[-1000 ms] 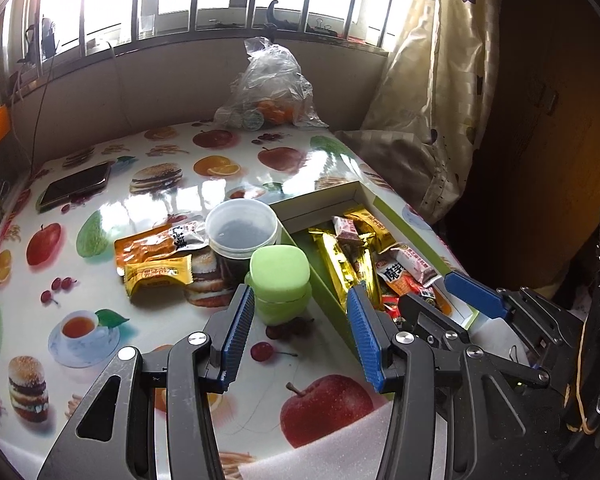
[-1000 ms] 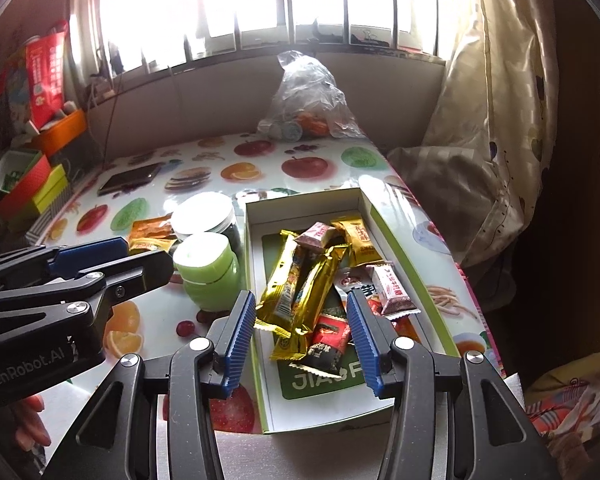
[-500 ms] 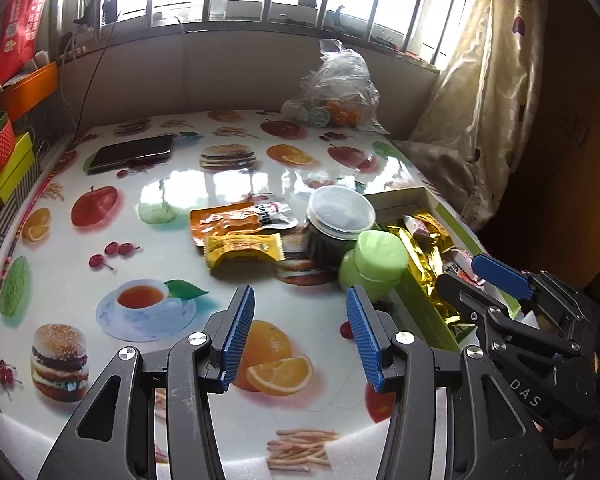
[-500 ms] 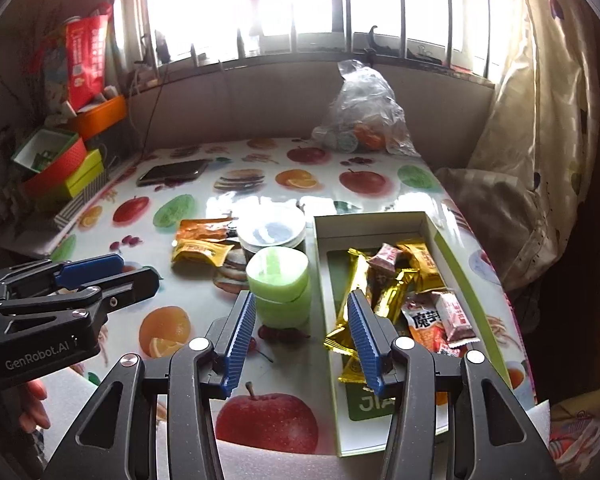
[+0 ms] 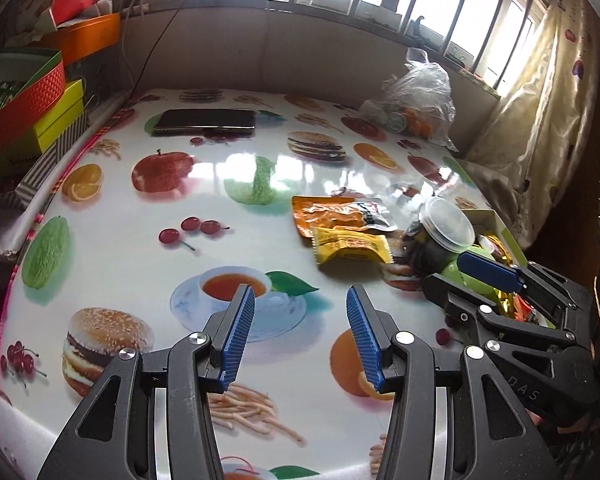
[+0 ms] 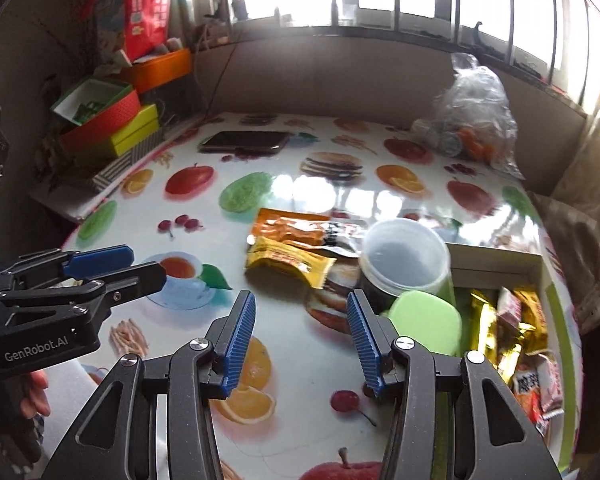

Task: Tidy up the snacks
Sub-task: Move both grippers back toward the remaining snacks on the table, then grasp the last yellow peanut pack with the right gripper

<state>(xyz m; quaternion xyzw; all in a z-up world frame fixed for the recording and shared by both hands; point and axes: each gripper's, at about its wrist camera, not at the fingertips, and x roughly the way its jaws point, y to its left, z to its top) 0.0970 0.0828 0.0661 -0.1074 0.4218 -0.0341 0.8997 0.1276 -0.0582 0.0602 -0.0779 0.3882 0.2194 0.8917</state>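
The left gripper (image 5: 298,334) is held above the fruit-printed worktop (image 5: 140,248), its jaws spread with nothing between them; only the printed teacup and orange slice are seen in the gap. The right gripper (image 6: 300,338) is likewise held over the worktop with jaws spread and empty. Two snack packets are found lying loose on the worktop: an orange packet (image 6: 296,228) and, overlapping its near edge, a yellow packet (image 6: 288,260). Just to their right a dark jar with a clear lid (image 6: 404,256) is seen, and nearer the camera a green-lidded container (image 6: 424,322) touching it. Beside these stands an open cardboard box (image 6: 496,268), in which gold-wrapped bars (image 6: 484,332) and red-and-white snack packs (image 6: 540,384) are gathered. A phone (image 5: 206,121) is laid at the far side of the worktop, and a clear plastic bag (image 5: 416,100) is set near the window wall
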